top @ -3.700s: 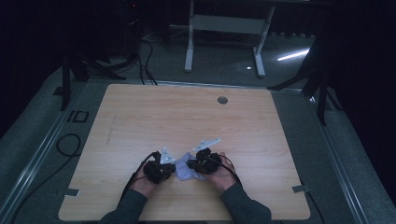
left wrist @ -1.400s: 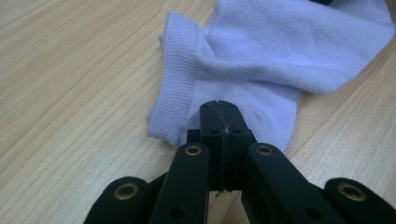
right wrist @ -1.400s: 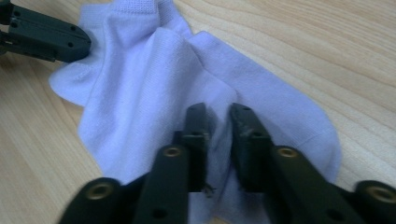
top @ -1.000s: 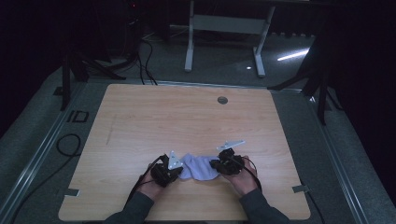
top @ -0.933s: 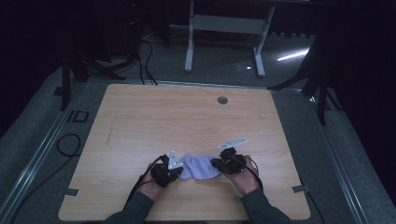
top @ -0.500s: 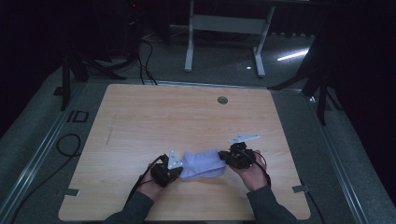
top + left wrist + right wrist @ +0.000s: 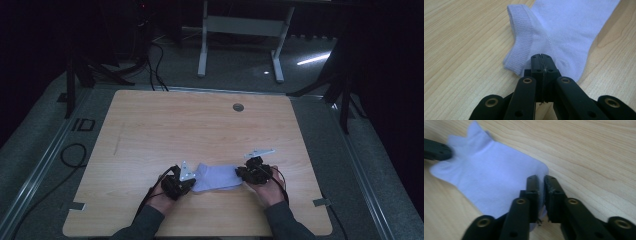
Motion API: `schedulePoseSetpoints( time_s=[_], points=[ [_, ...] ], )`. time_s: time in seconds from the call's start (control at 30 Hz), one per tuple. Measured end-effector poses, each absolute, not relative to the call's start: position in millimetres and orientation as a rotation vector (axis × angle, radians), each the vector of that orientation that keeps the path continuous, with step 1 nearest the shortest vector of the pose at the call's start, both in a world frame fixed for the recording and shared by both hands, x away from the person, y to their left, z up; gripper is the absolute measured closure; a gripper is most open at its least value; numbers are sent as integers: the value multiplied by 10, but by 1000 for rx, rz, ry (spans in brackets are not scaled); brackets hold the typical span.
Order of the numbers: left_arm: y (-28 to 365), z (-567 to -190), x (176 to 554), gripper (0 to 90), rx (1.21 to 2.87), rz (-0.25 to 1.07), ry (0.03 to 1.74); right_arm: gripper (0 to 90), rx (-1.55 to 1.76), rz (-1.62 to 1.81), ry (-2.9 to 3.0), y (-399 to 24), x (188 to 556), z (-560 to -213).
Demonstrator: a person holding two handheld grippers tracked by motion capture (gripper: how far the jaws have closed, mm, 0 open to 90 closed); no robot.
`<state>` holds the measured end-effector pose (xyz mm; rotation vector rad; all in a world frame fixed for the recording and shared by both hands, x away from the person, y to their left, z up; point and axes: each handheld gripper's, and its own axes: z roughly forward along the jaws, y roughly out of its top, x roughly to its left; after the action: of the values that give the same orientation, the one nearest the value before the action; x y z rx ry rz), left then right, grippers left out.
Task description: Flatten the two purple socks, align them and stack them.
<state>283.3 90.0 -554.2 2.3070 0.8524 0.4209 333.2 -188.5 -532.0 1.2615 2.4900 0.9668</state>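
1. A pale lilac knitted ankle sock lies flat on the light wood-grain tabletop, near its front edge, stretched between the person's two hands
2. The left hand-held gripper has its jaws pressed together on the sock's heel end, just beside the ribbed cuff, which stands slightly open and curls up off the wood
3. The right hand-held gripper pinches the toe end; a thin gap shows between its jaws, with the sock's edge caught in it, so the hold looks lighter than the left one
4. In the high view the left hand-held gripper and the right hand-held gripper sit at opposite ends of the sock, which looks taut and smooth between them
5. Judged from this, the step in hand is flattening and straightening the sock
6. The next move probably calls for either letting go so it rests flat, or lifting one end over to the other for a fold; keeping both pinches level would avoid new wrinkles, and the right grip may need firming first
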Motion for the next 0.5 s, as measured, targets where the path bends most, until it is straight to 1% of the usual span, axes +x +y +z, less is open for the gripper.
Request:
schedulePoseSetpoints(
  time_s=[0.07, 0.2, 0.37, 0.5],
  points=[
    [901, -5541, 2833, 895, 2307, 421, 854, 724, 1275, 954, 2485, -1898, 3344, -5346],
    [903, -5542, 2834, 895, 2306, 422, 857, 647, 1303, 944, 2486, -1927, 3362, -5370],
    [906, -5540, 2836, 895, 2309, 425, 858, 600, 1322, 925, 2496, -1937, 3381, -5427],
    [906, -5541, 2838, 894, 2307, 437, 863, 577, 1324, 956, 2487, -1947, 3376, -5399]
  ],
)
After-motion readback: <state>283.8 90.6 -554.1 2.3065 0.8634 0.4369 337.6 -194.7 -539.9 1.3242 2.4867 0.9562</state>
